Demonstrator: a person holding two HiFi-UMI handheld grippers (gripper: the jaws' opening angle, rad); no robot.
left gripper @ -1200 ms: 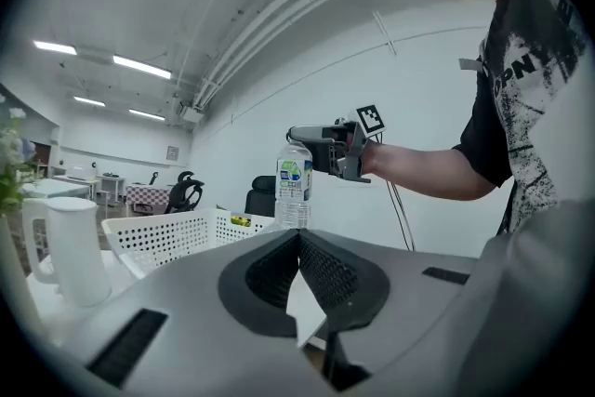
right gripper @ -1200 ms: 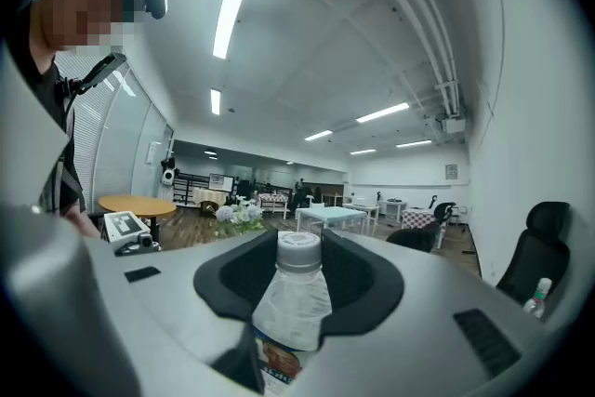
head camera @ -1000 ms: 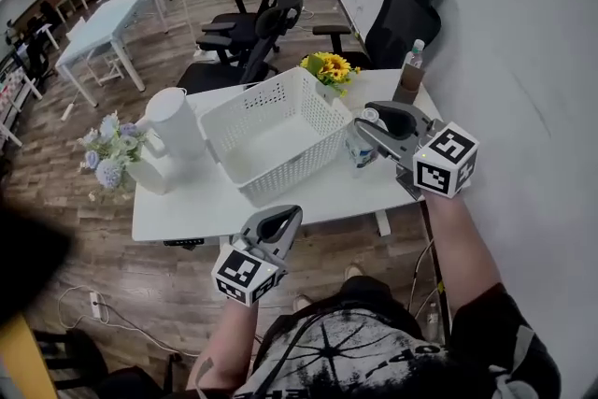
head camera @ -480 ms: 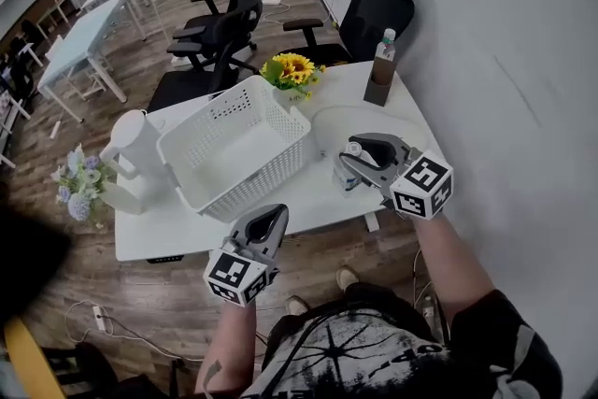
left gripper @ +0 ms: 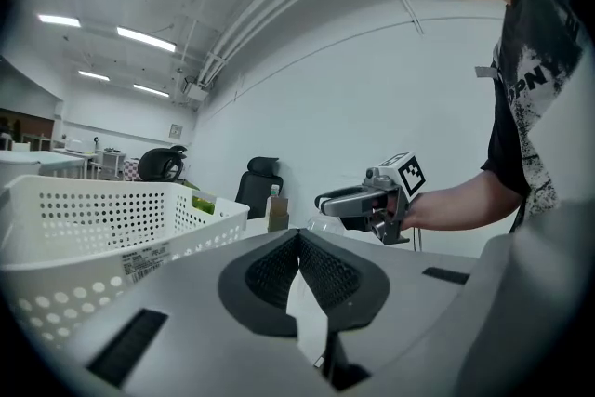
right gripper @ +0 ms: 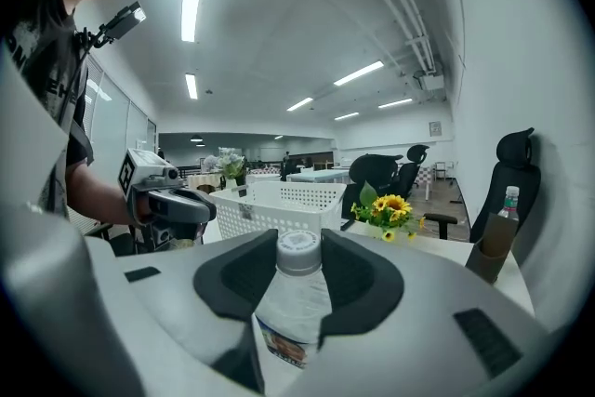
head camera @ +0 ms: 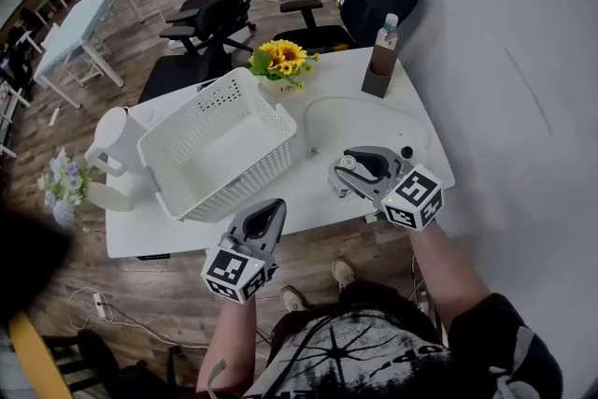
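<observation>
two hand-held grippers work at the near edge of a white table (head camera: 360, 112); items are listed left to right as the head view shows them.

(a) white jug (head camera: 110, 132), at the table's far left, just beside the basket.

(b) white perforated basket (head camera: 235, 189), at 9 to 10 o'clock from the bottle. sunflowers (head camera: 281, 60) stand at the basket's 1 o'clock corner.

(c) left gripper (head camera: 272, 208), off the table's near edge at 8 o'clock from the bottle. its fingers are pressed together with nothing between them, as the left gripper view (left gripper: 298, 234) confirms.

(d) water bottle (head camera: 343, 182), over the table's near edge, outside the basket and apart from it. the right gripper (head camera: 359, 165) has its fingers clamped on the bottle's shoulder just under the white cap; the right gripper view (right gripper: 299, 248) shows the bottle (right gripper: 294, 297) filling the gap.

(e) brown holder (head camera: 377, 76) with a second small bottle, at 1 o'clock, near the wall.

progress, as judged: the grasp is made, and the bottle has not been set into anything. whether its base touches the tabletop cannot be told.

orientation: the bottle's long axis runs vertical, cap up towards the head camera, base down; the gripper lies level and meets it crosswise.
</observation>
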